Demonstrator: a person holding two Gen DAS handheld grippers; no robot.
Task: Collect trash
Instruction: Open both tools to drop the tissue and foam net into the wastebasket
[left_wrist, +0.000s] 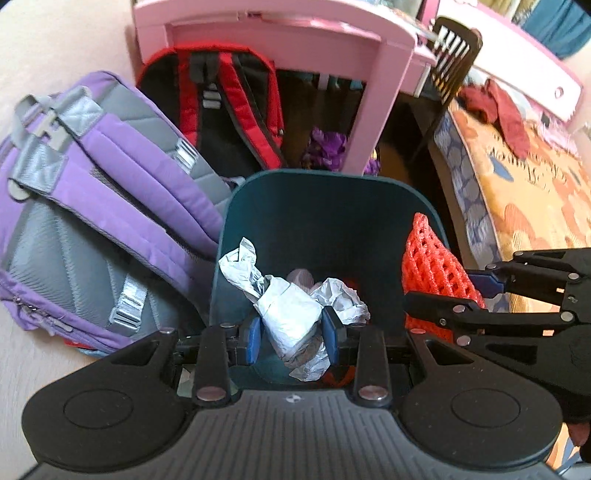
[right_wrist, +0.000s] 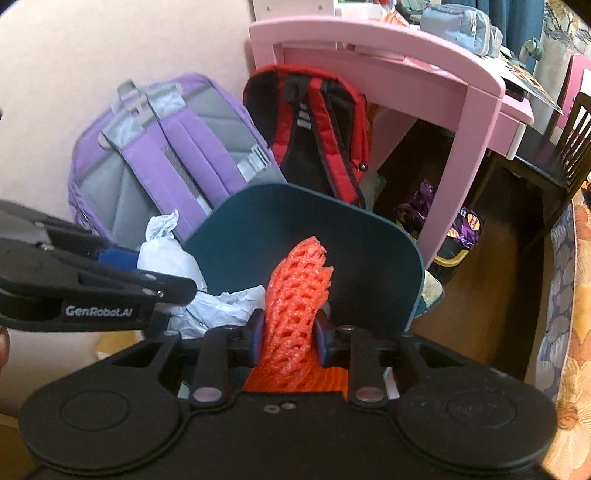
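My left gripper (left_wrist: 292, 334) clamps a crumpled white paper wad (left_wrist: 291, 314); my right gripper (right_wrist: 289, 334) pinches an orange foam net (right_wrist: 297, 291). Both hang over the teal bin (left_wrist: 325, 206) directly ahead. Beyond it lean a purple backpack (left_wrist: 92, 206) and a red one (left_wrist: 221, 107).

Soft, even indoor light — strong fisheye bend in both views.
Colours run warm and a little washed out; the wall (right_wrist: 110, 44) nearly bleaches to pale peach. The bin (left_wrist: 332, 206) interior falls into deep shadow, as does the space under the pink desk (right_wrist: 476, 122). Edges curve and smear — corners vignette to black — and fine detail looks soft and noisy throughout.
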